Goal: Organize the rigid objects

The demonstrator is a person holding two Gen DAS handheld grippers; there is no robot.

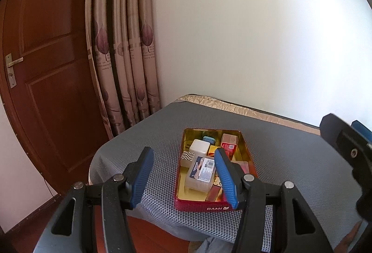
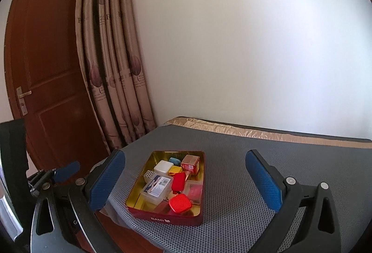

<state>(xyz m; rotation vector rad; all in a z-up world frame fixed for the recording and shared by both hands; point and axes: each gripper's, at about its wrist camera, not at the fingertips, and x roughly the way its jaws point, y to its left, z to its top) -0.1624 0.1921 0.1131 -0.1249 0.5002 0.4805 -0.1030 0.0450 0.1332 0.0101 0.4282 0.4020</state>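
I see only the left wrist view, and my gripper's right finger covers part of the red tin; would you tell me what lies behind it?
Observer: A red rounded-square container lies near the front wall of the red tin.
Operator: Thank you, is there anything else there?
Observer: A second red container lies further back, beside the labelled clear box.
Operator: Is the right gripper holding anything?
Observer: No, the right gripper is wide open and grips nothing.

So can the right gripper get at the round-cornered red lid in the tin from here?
Probably yes: the right gripper is open and empty, and the red lid lies on top, uncovered, in the tin.
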